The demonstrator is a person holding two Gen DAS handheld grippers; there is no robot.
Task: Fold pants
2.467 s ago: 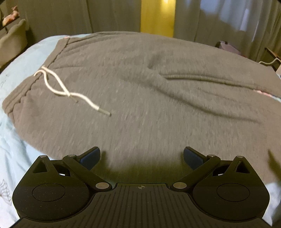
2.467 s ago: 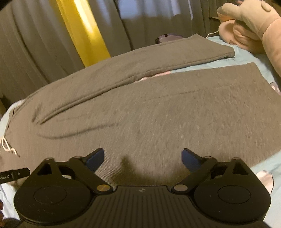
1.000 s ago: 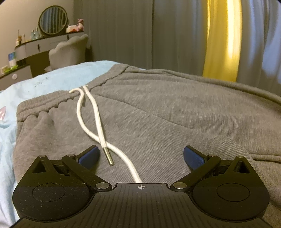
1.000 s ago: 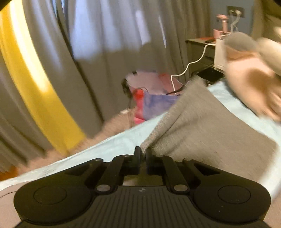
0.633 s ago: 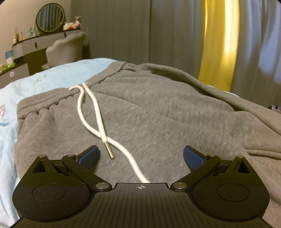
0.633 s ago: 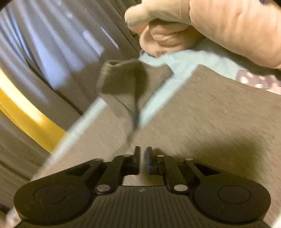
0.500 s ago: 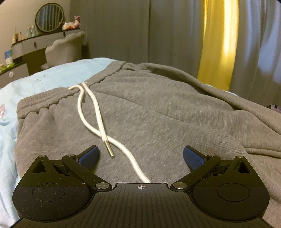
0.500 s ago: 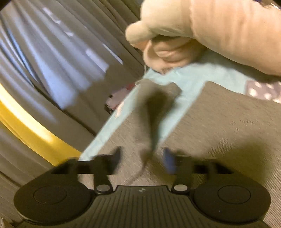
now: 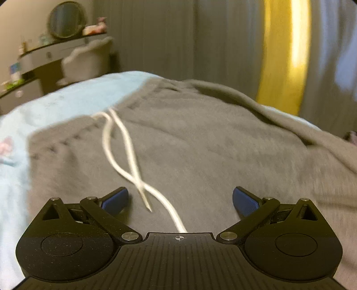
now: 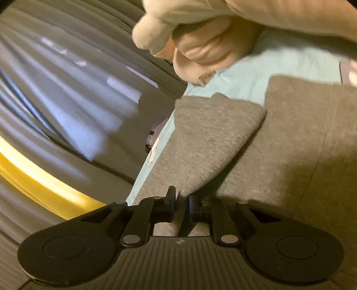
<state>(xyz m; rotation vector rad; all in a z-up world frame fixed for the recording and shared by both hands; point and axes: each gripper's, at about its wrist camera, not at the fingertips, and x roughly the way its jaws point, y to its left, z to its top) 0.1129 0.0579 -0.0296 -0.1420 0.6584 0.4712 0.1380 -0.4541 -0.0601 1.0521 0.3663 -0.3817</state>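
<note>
Grey sweatpants (image 9: 200, 145) lie on a light blue bed sheet (image 9: 62, 100). Their white drawstring (image 9: 125, 151) runs from the waistband down under my left gripper. My left gripper (image 9: 180, 199) is open and empty, low over the pants' waist area. In the right wrist view my right gripper (image 10: 182, 200) is shut on the edge of a grey pant leg (image 10: 212, 138). That leg lies partly over the other pant leg (image 10: 301, 133).
A pink plush toy (image 10: 212, 29) lies on the sheet (image 10: 256, 69) beyond the leg ends. Grey curtains (image 9: 167, 38) with a yellow panel (image 9: 283, 55) hang behind the bed. A vanity with a round mirror (image 9: 64, 20) and a chair (image 9: 87, 60) stand at far left.
My right gripper opened briefly and has shut again on the pant leg edge; the leg now lies over the other leg. My left gripper shifted slightly and stayed open.
</note>
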